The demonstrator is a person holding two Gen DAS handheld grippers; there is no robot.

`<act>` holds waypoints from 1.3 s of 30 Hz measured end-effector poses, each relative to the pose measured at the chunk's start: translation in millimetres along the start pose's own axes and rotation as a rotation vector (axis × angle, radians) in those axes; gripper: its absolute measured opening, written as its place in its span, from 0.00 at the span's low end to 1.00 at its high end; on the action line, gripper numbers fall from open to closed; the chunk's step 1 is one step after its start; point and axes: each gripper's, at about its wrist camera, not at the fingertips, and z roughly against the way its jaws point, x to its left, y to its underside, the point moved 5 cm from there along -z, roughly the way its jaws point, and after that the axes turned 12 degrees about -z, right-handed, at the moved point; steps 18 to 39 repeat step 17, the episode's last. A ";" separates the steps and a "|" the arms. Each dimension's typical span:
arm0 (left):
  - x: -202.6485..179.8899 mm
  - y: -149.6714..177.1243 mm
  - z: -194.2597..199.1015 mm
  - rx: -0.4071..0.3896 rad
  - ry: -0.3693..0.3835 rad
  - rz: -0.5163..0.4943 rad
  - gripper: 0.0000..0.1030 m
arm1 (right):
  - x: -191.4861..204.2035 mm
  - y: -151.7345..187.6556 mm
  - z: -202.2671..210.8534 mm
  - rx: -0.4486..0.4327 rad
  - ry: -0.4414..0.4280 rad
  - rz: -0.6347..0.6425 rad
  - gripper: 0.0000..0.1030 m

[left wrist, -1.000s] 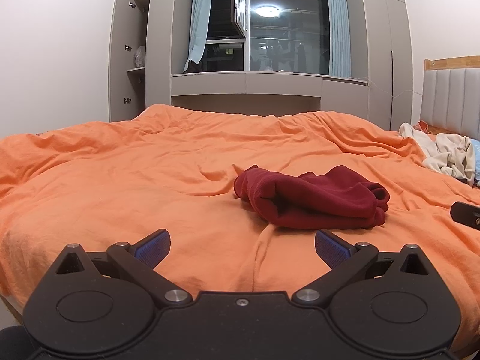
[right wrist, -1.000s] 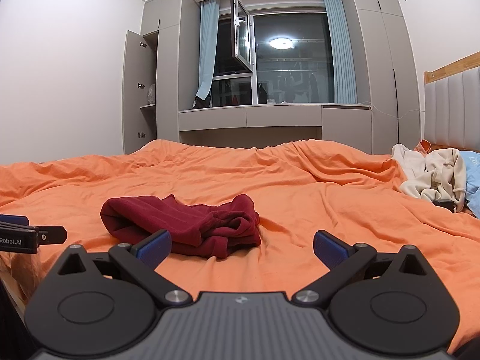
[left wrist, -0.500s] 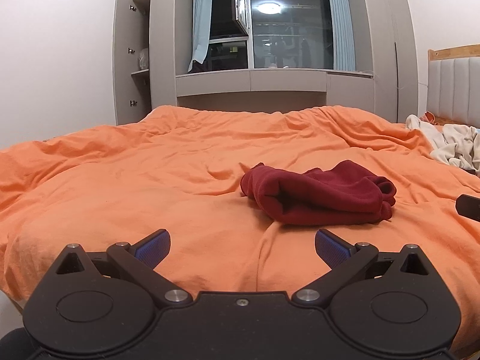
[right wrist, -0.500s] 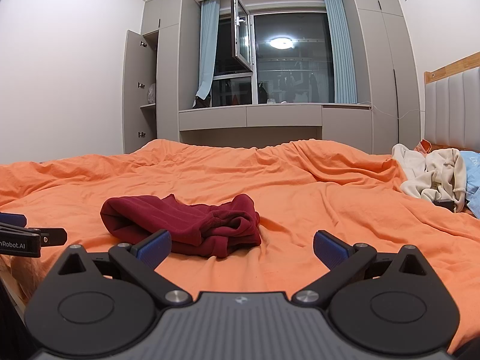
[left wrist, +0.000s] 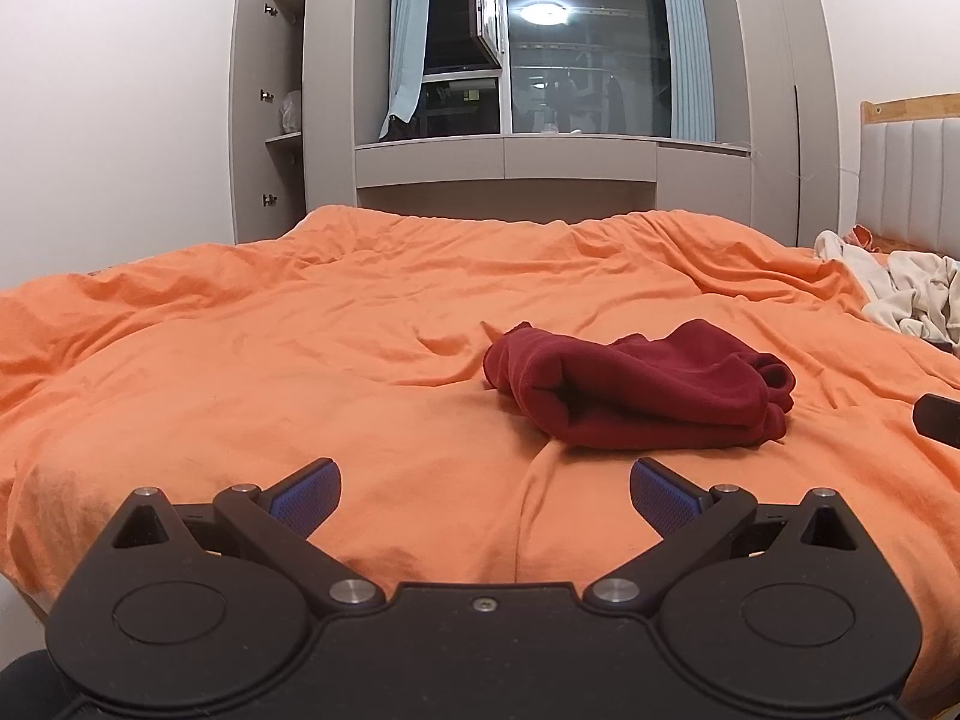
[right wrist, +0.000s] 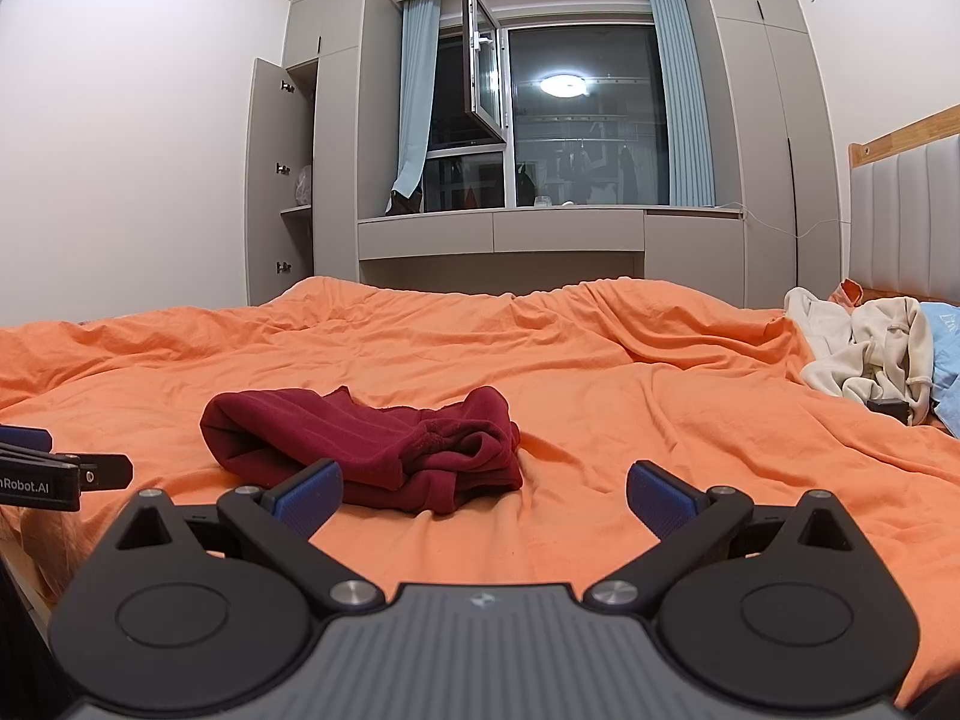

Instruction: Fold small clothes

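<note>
- Left wrist view: dark red garment [left wrist: 642, 390], one small knit piece, lying crumpled and partly doubled over on the orange bed cover [left wrist: 300, 348], mid-bed, right of centre and just beyond the jaws.
- Right wrist view: same dark red garment [right wrist: 366, 444], left of centre, its near edge just behind the left blue pad; ribbed texture visible, and a bunched hem or waistband at its right end.
- Handling, judged: soft, light, limp cloth; will sag and drape when lifted, not fragile and not slippery. Best taken at two separate edge points, the rounded folded end at left and the bunched end at right, so it can be spread flat before folding.
- Left gripper [left wrist: 485, 483]: jaws wide apart, holding nothing, poised short of the garment.
- Right gripper [right wrist: 485, 483]: jaws wide apart, holding nothing, likewise near the garment but apart from it.
- Pile of cream clothes [right wrist: 864, 354]: far right of the bed, by the headboard, well apart from the red piece; a pale blue item beside it.
- Writing: "Robot.AI" in white on the left gripper's side, seen at the left edge of the right wrist view. Lettering on the blue item is too small to read.
</note>
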 end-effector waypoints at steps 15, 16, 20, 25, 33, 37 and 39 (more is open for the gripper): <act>-0.8 -0.1 -1.2 0.003 0.000 0.000 0.99 | 0.0 3.0 -1.0 0.003 0.001 0.001 1.00; -0.8 0.3 -1.4 0.003 0.000 -0.001 0.99 | 0.2 4.3 -2.4 0.004 0.001 0.002 1.00; -0.9 0.3 -1.4 0.004 -0.001 -0.001 0.99 | -0.2 5.1 -2.5 0.004 0.001 0.002 1.00; -0.9 0.3 -1.4 0.004 -0.001 -0.001 0.99 | -0.2 5.1 -2.5 0.004 0.001 0.002 1.00; -0.9 0.3 -1.4 0.004 -0.001 -0.001 0.99 | -0.2 5.1 -2.5 0.004 0.001 0.002 1.00; -0.9 0.3 -1.4 0.004 -0.001 -0.001 0.99 | -0.2 5.1 -2.5 0.004 0.001 0.002 1.00; -0.9 0.3 -1.4 0.004 -0.001 -0.001 0.99 | -0.2 5.1 -2.5 0.004 0.001 0.002 1.00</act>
